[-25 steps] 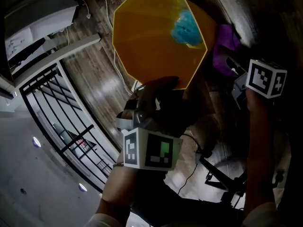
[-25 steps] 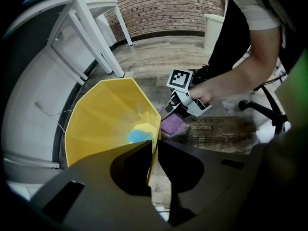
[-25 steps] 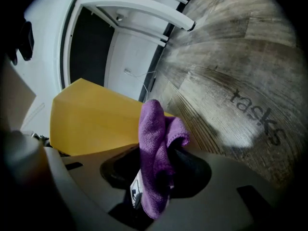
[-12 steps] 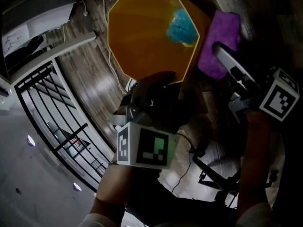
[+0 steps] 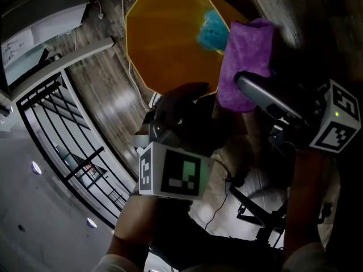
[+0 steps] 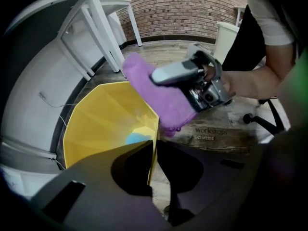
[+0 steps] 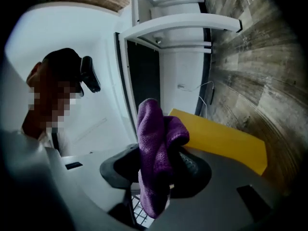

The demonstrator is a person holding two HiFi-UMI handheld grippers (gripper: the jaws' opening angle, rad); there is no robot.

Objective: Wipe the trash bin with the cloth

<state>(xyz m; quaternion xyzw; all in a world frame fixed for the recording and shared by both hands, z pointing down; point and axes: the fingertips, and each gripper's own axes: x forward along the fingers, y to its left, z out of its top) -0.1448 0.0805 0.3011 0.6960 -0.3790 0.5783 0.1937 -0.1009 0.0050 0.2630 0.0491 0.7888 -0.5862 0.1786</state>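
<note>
In the head view, your left gripper points steeply down at the near rim of the yellow bin, with its marker cube toward you and your forearm running up from the bottom of the frame. The bin stands open on the wooden floor, with a blue lump inside by its far right wall. Your right gripper reaches in from the right, with its long grey finger aimed at the bin. The purple cloth hangs from its tip and lies across the bin's right rim. You cannot tell from here whether the cloth touches that rim.

In the left gripper view, the fingers are pressed together on the bin's thin yellow wall, and its edge runs straight down between them. The bin's inside opens to the left of the fingers, and the blue lump sits low in it, just past the tips. Beyond the rim, your right hand holds the other gripper level, with the cloth draped from it just beside the bin's far corner.

In the right gripper view, the fingers pinch the cloth at its middle. One fold stands up above them and a tail hangs below. The gripper tilts upward, and the bin's yellow rim shows just behind the cloth, to its right.
</note>
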